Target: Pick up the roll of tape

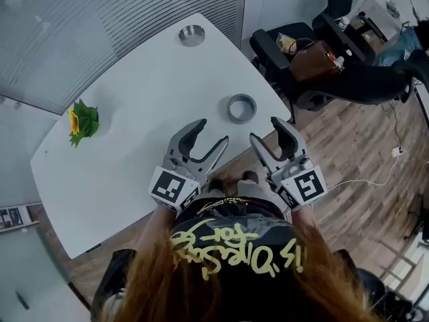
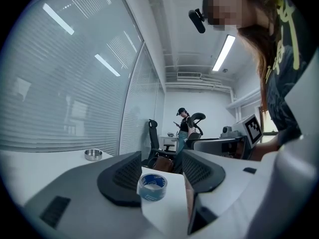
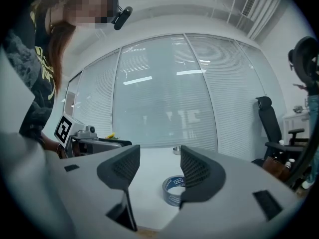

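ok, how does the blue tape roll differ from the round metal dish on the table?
The blue roll of tape is an open ring, with the white table showing through its middle; the small round shiny metal dish has a closed bottom. The tape lies toward the table's near edge, the dish at its far corner. Both are round and lie flat.

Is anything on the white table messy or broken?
Nothing stands out. The roll of tape lies flat near the edge of the table, the metal dish sits at the far corner, and the sunflower sits at the left.
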Motion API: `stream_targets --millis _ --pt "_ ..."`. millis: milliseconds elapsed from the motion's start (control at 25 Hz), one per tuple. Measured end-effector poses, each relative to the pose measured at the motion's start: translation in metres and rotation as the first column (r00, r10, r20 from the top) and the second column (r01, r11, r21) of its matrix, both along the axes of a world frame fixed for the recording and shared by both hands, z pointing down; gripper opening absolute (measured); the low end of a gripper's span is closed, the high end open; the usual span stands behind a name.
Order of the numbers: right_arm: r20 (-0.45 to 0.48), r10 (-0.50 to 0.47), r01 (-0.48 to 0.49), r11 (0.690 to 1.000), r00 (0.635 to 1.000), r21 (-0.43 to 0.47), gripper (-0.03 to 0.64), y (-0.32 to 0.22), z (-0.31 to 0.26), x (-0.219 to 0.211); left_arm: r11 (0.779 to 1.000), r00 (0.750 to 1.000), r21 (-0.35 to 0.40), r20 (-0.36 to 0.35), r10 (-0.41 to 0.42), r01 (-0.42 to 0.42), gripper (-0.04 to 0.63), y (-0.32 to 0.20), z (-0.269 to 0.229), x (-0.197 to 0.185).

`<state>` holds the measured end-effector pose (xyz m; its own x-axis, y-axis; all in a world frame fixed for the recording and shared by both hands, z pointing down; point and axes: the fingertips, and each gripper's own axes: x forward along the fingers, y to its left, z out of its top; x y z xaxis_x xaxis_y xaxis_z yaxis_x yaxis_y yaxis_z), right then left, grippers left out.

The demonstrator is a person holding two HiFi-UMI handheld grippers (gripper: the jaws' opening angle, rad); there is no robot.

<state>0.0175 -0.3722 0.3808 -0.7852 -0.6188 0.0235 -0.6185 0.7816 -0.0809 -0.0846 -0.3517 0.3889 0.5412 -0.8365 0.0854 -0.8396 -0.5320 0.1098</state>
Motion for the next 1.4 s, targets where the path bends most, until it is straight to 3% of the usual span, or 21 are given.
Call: stream_targets --millis 160,280,480,680,1040,1240,1400 --pt "-0.028 -0.148 0.148 0.989 0.989 -0.002 0.239 -0.007 0.010 0.000 0.999 1.000 -0.048 0.012 0.020 -0.019 0.258 -0.008 0.017 0.015" --pt "-0.137 -0.270 0.271 0.962 0.953 -0.011 0.241 -0.008 0.032 -0.003 0.994 0.995 -0.078 0.058 0.079 -0.075 0.292 -0.010 0.034 0.027" --pt "-0.227 -0.369 0.364 0.929 0.901 -0.063 0.256 -0.029 0.067 0.003 0.987 0.975 -0.127 0.184 0.124 -0.101 0.336 -0.023 0.068 0.042" --pt "-0.300 -0.460 0.457 0.885 0.836 -0.083 0.282 -0.049 0.097 0.001 0.976 0.964 -0.208 0.236 0.120 -0.070 0.348 -0.041 0.100 0.042" --pt "-0.409 -0.576 0.568 0.808 0.707 -0.156 0.301 -0.065 0.142 -0.011 0.956 0.941 -0.293 0.322 0.104 -0.005 0.347 -0.077 0.136 0.037" --pt "-0.447 -0.602 0.594 0.785 0.662 -0.177 0.308 -0.070 0.157 -0.020 0.933 0.913 -0.359 0.373 0.166 -0.023 0.351 -0.085 0.153 0.044" --pt "-0.440 -0.614 0.600 0.777 0.655 -0.191 0.307 -0.074 0.161 -0.025 0.917 0.891 -0.397 0.404 0.205 -0.030 0.351 -0.088 0.165 0.050"
